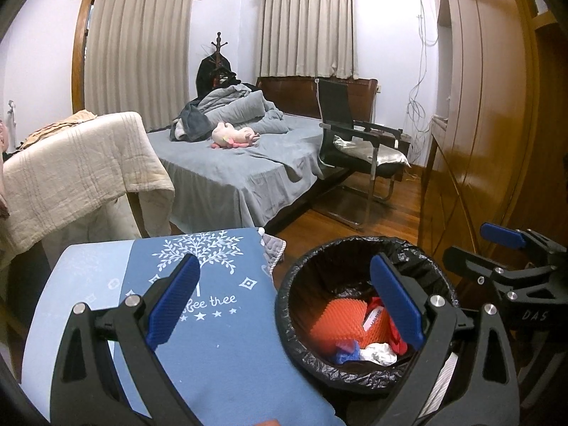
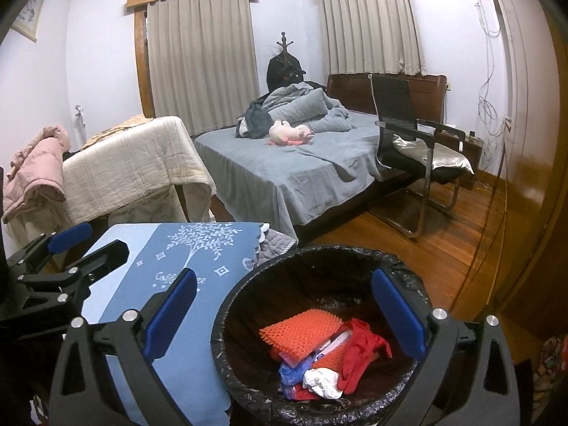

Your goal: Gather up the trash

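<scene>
- Round bin lined with a black plastic bag point(image 2: 319, 269): standing on the floor below and ahead of both sets of jaws; in the right wrist view its mouth lies between the two blue pads, in the left wrist view under the right-hand pad.
- Trash inside, at the bin's bottom: orange dimpled foam sheet point(image 2: 301, 330), red crumpled fabric or film point(image 2: 358, 351), white crumpled tissue point(image 2: 325, 383), blue wrapper scrap point(image 2: 293, 371). All look light, soft and compressible; none appears fragile. The thin liner likely tears or slips, so its rolled rim is the probable place to take hold.
- Left gripper point(image 1: 284, 301): jaws spread wide, holding nothing, hovering over the bin's near-left rim and the cloth edge.
- Right gripper point(image 2: 284, 314): jaws likewise wide apart and empty, centred above the bin.
- Blue cloth printed with a white tree point(image 1: 213, 319): covers the tabletop left of the bin, its edge just beside the bin's rim; a snag risk.
- Wooden floor point(image 2: 443, 248): open room beyond and right of the jaws, bounded by the grey-sheeted bed point(image 2: 301, 163) and the black mesh chair point(image 2: 408, 127).
</scene>
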